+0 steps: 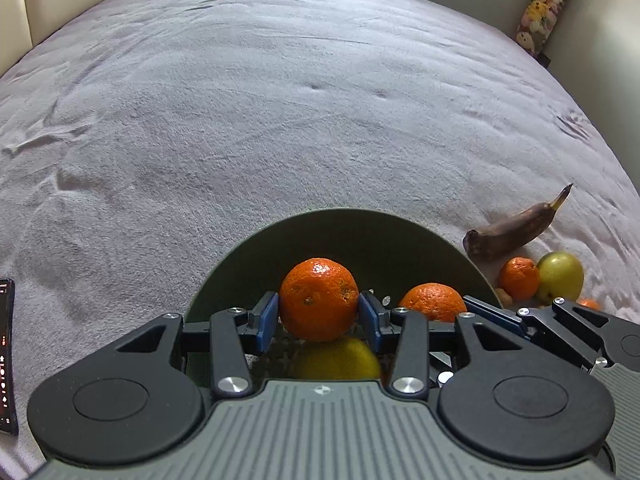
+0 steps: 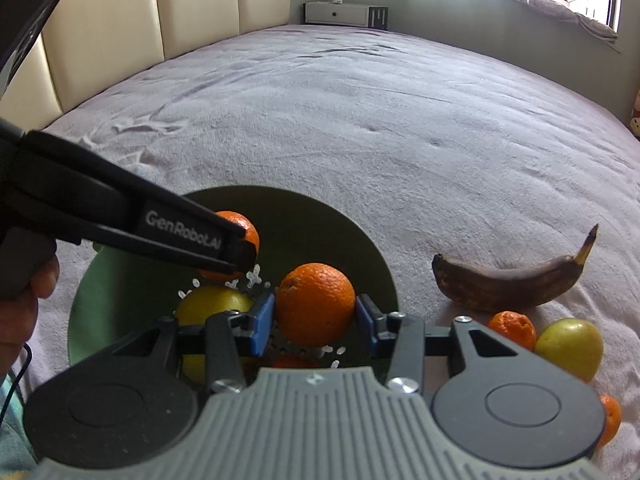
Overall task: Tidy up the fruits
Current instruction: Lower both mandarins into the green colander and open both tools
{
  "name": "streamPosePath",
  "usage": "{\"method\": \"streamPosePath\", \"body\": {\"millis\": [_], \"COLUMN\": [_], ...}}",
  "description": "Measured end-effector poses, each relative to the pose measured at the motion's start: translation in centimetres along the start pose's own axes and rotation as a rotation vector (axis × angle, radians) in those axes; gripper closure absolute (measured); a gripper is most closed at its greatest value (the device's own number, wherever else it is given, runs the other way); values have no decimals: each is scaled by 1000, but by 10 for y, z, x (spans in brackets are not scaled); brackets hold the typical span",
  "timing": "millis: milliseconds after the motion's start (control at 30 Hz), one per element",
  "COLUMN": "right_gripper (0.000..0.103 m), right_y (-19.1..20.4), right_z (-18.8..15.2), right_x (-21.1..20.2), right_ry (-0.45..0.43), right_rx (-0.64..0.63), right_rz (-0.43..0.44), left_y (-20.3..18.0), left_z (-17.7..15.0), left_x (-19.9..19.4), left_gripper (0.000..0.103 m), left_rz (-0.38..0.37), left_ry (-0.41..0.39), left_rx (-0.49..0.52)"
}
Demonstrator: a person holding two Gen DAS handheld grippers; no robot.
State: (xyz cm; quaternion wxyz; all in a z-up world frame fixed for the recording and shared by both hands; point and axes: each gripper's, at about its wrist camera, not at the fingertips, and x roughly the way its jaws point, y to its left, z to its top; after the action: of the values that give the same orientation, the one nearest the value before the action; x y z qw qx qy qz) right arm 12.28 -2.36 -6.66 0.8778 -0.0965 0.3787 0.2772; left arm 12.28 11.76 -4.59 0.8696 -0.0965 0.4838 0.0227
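Observation:
A green bowl (image 1: 360, 232) (image 2: 352, 248) sits on the grey bedspread. My left gripper (image 1: 318, 310) is shut on a tangerine (image 1: 318, 304) and holds it over the bowl; the same tangerine (image 2: 246, 228) shows partly behind the left gripper's fingers in the right wrist view. My right gripper (image 2: 315, 320) is shut on an orange (image 2: 315, 304) over the bowl; that orange also shows in the left wrist view (image 1: 432, 302). A yellow fruit (image 2: 212, 304) (image 1: 336, 360) lies in the bowl. Right of the bowl lie a brown banana (image 2: 512, 284) (image 1: 508, 236), a tangerine (image 2: 514, 328) (image 1: 518, 278) and a yellow-green apple (image 2: 568, 348) (image 1: 560, 274).
Another tangerine (image 2: 610, 420) lies at the right edge near my right gripper. A phone (image 1: 6, 356) lies at the bed's left. A padded headboard (image 2: 160, 20) stands at the left, a white cabinet (image 2: 340, 14) at the far wall, and a tube of plush toys (image 1: 544, 8) at the far right.

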Motion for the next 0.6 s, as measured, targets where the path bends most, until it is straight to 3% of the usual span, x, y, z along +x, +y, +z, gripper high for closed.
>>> {"method": "streamPosePath", "body": {"millis": [600], "right_gripper": [61], "right_y": [8], "right_z": [-1], "right_x": [16], "right_ry": [32], "right_rx": [-61], "right_rz": [-6], "left_y": [3], "left_z": [0], "left_x": [13], "left_gripper": [53], "left_rz": [-8], "left_ry": [29], "left_rx": [-25]}}
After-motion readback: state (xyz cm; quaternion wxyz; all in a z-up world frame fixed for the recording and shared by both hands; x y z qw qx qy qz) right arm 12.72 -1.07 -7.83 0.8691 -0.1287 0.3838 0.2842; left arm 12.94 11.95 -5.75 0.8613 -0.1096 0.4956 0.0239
